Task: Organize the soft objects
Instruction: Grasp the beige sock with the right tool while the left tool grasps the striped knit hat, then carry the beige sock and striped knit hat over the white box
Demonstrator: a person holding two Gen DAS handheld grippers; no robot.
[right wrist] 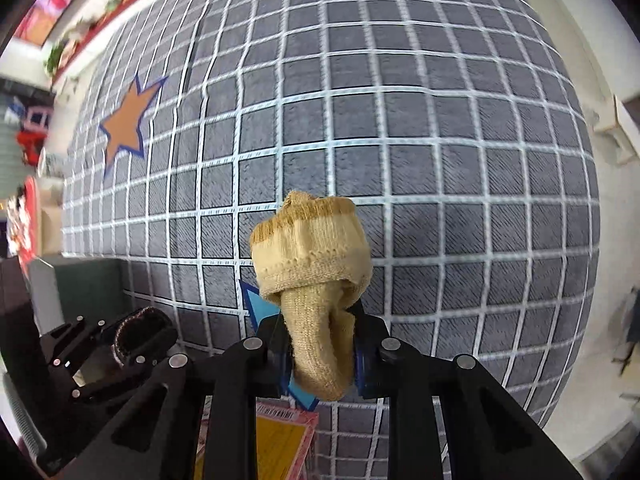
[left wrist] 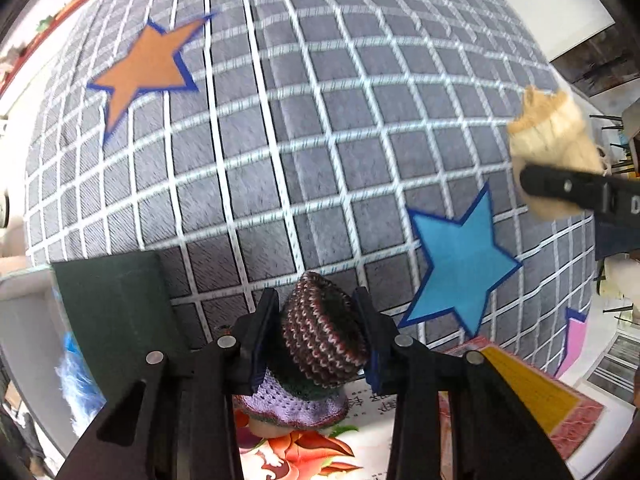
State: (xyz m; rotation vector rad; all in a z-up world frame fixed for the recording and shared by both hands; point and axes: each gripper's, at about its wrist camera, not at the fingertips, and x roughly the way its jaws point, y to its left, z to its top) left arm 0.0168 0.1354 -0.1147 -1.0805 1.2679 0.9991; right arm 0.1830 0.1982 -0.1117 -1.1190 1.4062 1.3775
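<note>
Knit piece (left wrist: 324,336), brown/maroon striped w/ lilac crochet part below, sits clamped between both pads of left gripper (left wrist: 320,340); jaws closed on it, cup-shaped top bulging past the tips. Held clear above the grey grid rug (left wrist: 320,120), just over a printed floral sheet (left wrist: 312,452) at the rug's near edge. Rolled tan sock (right wrist: 316,280) is pinched by right gripper (right wrist: 318,354); grip is on the loose tail only, bundle head w/ darker cuff band sticks out unsupported beyond the tips. Also off the rug.

Step judged: both items picked, carry to sorting spot pending. Destination not identifiable; a dark green box (left wrist: 112,308) stands near left gripper, purpose cannot tell.

Recommendations: keep both grippers pointing down, move steadily, no jerks. Sock is the weak grip; it could slip or unroll if swung. Knit piece compresses easily, so hold pressure, don't squeeze more. Keep grippers apart in transit; release only when each item is low over its spot.

Surroundings: orange star (left wrist: 148,68) and blue star (left wrist: 460,264) on rug.
</note>
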